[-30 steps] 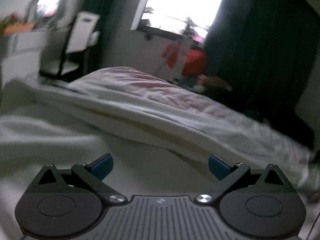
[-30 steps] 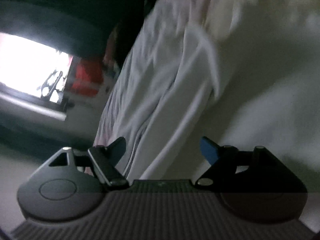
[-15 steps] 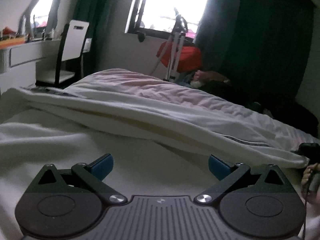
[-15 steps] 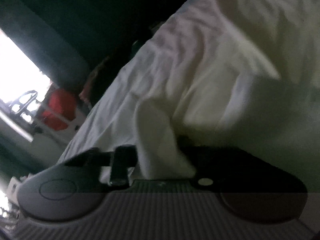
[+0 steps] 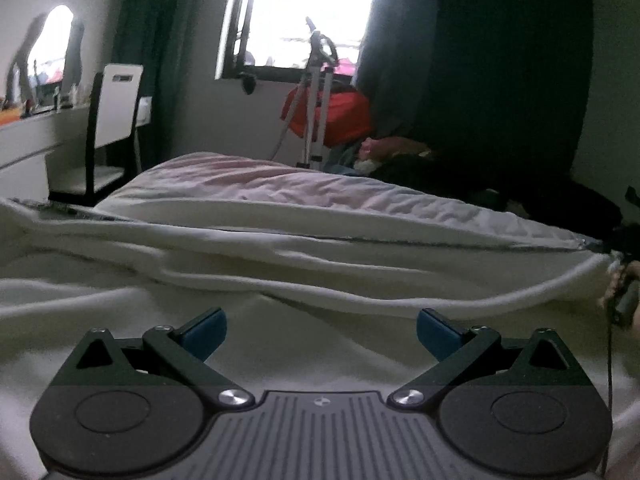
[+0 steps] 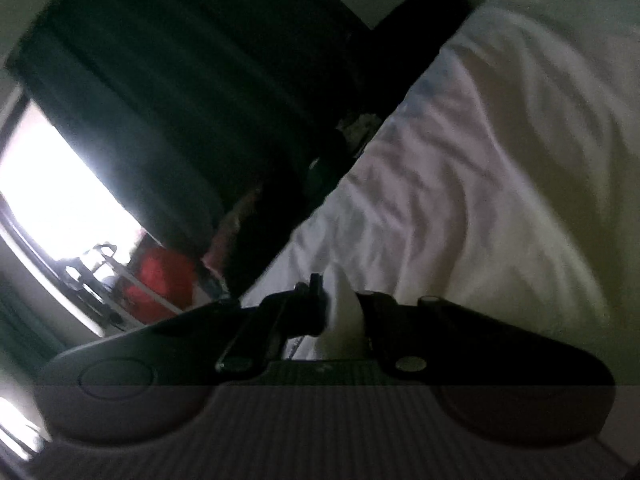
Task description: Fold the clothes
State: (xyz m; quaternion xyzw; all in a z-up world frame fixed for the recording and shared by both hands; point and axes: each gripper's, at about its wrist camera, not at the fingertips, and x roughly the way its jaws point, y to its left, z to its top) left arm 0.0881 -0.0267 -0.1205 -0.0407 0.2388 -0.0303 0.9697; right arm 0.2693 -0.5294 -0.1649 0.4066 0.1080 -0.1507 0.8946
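Right gripper (image 6: 340, 312) has its jaws pinched tight on a peak of the white garment (image 6: 500, 200), the cloth poking up right between them. Left gripper (image 5: 320, 330) sits with jaws spread wide, nothing in them, the same white garment (image 5: 320, 264) lying in ridges just ahead of the tips and running off past both jaws across the bed (image 5: 280, 184).

Risk here: that right-hand pinch looks thin, only a small nub of fabric, so a hard pull could, I'd judge, slip it free. With the left side unheld, dragging from one corner may bunch the cloth rather than lay a clean fold. The left jaws could also scoop bedding along with the garment, since both are pale and close together.

Hard to read: where garment ends and bedding begins. The right view is tilted, dark and smeared; its fingertips are lost in shadow. The garment's far edges are cut off.
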